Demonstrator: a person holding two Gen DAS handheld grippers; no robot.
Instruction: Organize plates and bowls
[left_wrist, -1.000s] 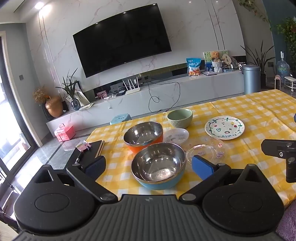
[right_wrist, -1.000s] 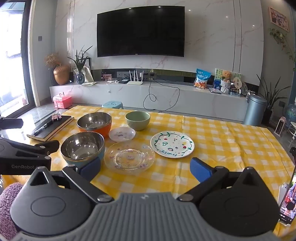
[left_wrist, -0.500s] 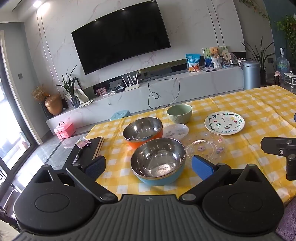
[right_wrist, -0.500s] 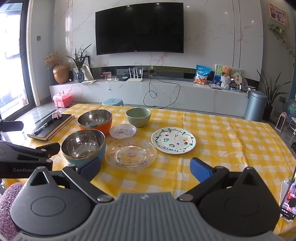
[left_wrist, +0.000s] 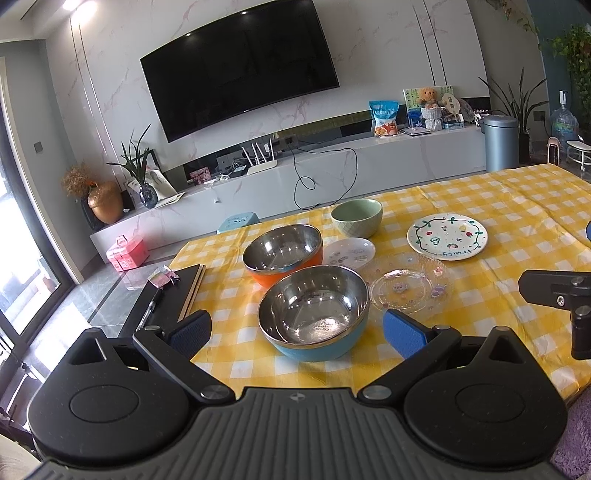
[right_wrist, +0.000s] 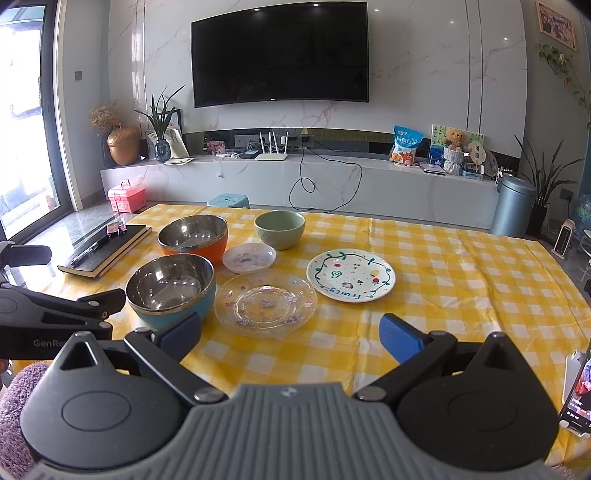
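On the yellow checked tablecloth (left_wrist: 517, 206) stand a steel bowl with a blue outside (left_wrist: 314, 312) (right_wrist: 170, 290), a steel bowl with an orange outside (left_wrist: 282, 253) (right_wrist: 194, 234) and a green bowl (left_wrist: 356, 218) (right_wrist: 280, 229). Beside them lie a small white plate (left_wrist: 351, 253) (right_wrist: 249, 257), a clear glass plate (left_wrist: 406, 290) (right_wrist: 265, 302) and a white painted plate (left_wrist: 447, 242) (right_wrist: 351, 275). My left gripper (left_wrist: 297, 334) is open and empty, its fingers either side of the blue bowl, just short of it. My right gripper (right_wrist: 290, 338) is open and empty, in front of the glass plate.
A black notebook with a pen (right_wrist: 105, 249) lies at the table's left edge. A phone (right_wrist: 576, 395) stands at the near right. A TV console (right_wrist: 295, 177) and a grey bin (right_wrist: 513, 206) are beyond the table.
The left gripper has edged forward toward the blue bowl and tilted slightly. The right gripper has crept forward a little. No dish has moved.
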